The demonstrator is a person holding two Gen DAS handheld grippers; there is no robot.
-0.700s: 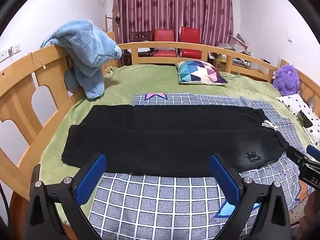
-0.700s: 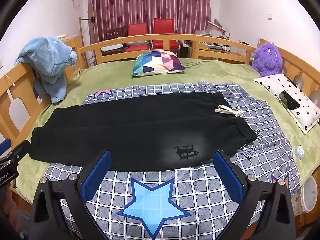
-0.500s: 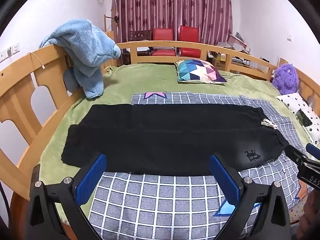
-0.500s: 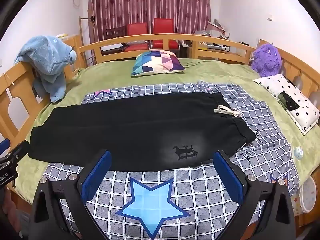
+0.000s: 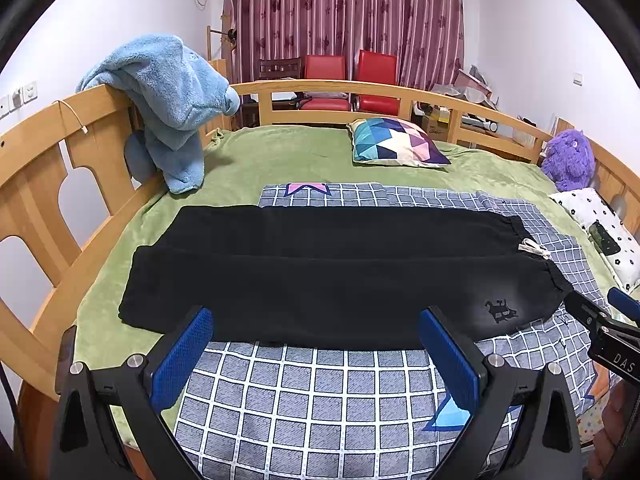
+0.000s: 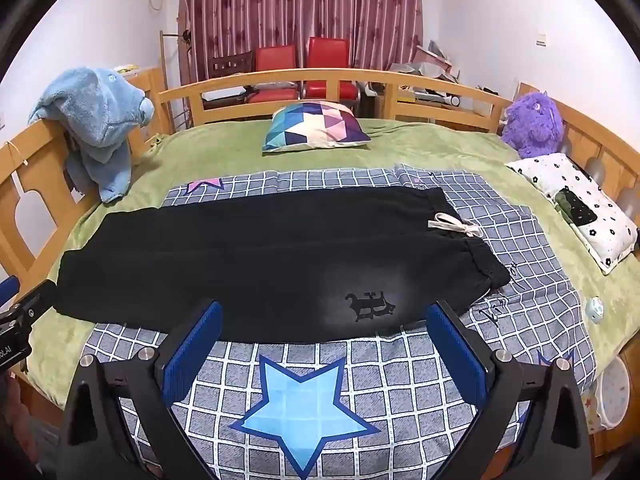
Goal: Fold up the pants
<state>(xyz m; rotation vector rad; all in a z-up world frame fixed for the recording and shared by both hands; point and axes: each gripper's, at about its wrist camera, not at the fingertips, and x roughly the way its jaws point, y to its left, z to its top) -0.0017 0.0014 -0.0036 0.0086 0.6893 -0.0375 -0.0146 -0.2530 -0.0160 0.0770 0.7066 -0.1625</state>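
Black pants point(image 5: 328, 272) lie flat across a grey checked blanket point(image 5: 320, 392) on the bed, legs to the left, waistband with a pale drawstring point(image 6: 454, 227) to the right. They also show in the right wrist view point(image 6: 256, 264), with a small dark print point(image 6: 370, 306) near the front edge. My left gripper point(image 5: 316, 348) is open and empty, just short of the pants' near edge. My right gripper point(image 6: 326, 344) is open and empty, near the print. Neither touches the cloth.
A wooden rail point(image 5: 48, 184) rings the bed. A blue plush towel point(image 5: 168, 96) hangs on the left rail. A patterned cushion point(image 5: 396, 142), a purple plush toy point(image 6: 532, 124) and a white flowered pillow point(image 6: 576, 208) lie at the back and right. Red chairs point(image 5: 352, 80) stand behind.
Both grippers have shifted very slightly; the pants sit a touch lower in both views. The pants have not moved and both grippers stay open.
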